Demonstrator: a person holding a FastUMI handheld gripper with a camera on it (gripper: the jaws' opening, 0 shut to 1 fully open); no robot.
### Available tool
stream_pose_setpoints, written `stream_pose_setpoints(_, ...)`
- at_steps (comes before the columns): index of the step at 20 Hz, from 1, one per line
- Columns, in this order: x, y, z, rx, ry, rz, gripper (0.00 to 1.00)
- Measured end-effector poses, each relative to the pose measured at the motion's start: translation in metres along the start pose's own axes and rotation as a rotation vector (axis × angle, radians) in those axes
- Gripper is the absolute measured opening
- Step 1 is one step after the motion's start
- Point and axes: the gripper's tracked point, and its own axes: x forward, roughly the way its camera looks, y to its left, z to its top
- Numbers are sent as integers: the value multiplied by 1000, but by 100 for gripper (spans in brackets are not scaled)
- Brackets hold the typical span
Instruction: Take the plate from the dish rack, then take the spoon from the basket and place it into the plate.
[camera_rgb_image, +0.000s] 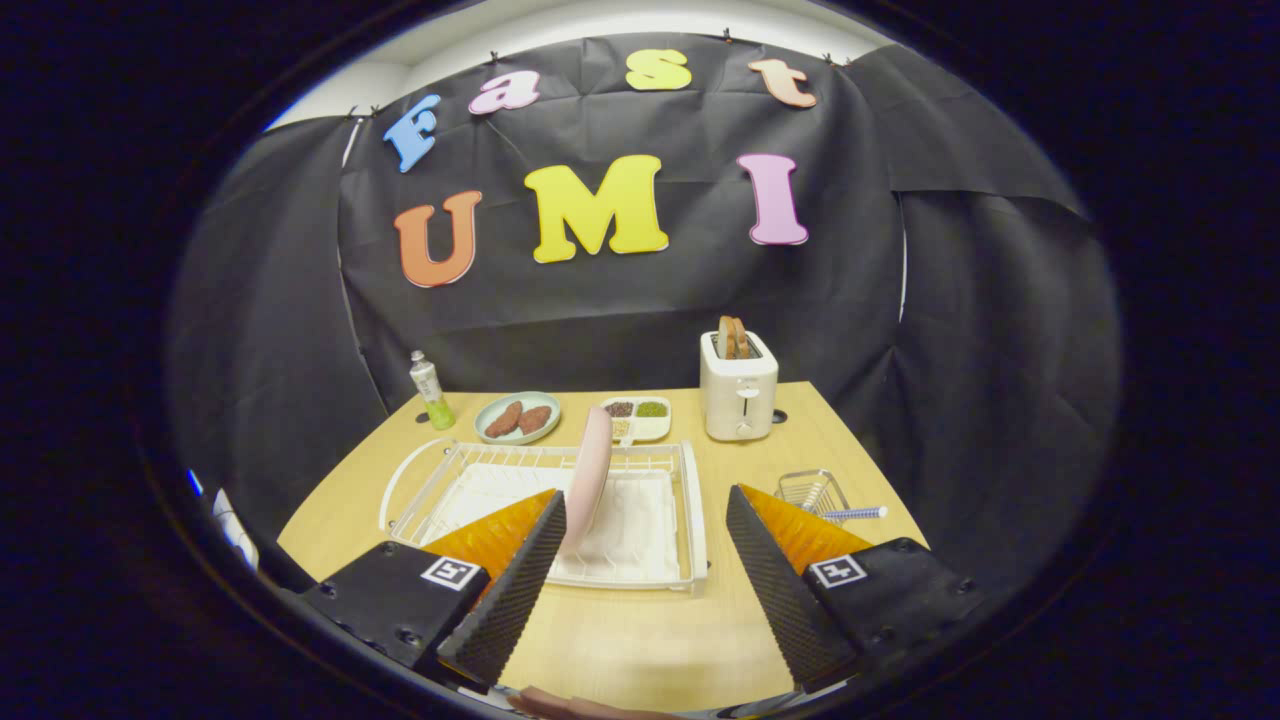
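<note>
The gripper (645, 505) is held level above the wooden table (640, 630), its ridged, wedge-shaped fingers spread wide apart and holding nothing. Just ahead, a smooth pink plate (590, 475) stands on edge in a white wire dish rack (690, 520). Beyond the right finger sits a small wire basket (808, 490) with a spoon (855, 513) poking out.

The scene is viewed from on the gripper (645, 505), looking forward and slightly down along its wide-apart jaws. The surface (620, 640) is seen from close above its near edge, toward the booth's back wall.
</note>
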Motion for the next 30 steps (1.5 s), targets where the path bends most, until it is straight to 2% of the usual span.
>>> stream_pose_setpoints(2, 25, 6, 17, -35, 44, -19, 100)
stream_pose_setpoints(6, 63, 29, 30, -65, 213, -20, 100)
stream_pose_setpoints(9, 79, 36, 22, -65, 407, -80, 93)
stream_pose_setpoints(12, 90, 46, 25, -32, 521, -121, 84)
stream_pose_setpoints(15, 105, 45, 31, -56, 541, -205, 66)
stream_pose_setpoints(19, 122, 47, 25, -50, 603, -265, 43)
stream_pose_setpoints(23, 128, 40, 14, -55, 656, -350, 30)
stream_pose_setpoints(26, 122, 40, 16, -86, 625, -429, 18)
stream_pose_setpoints(30, 109, 48, 30, -160, 531, -516, 13)
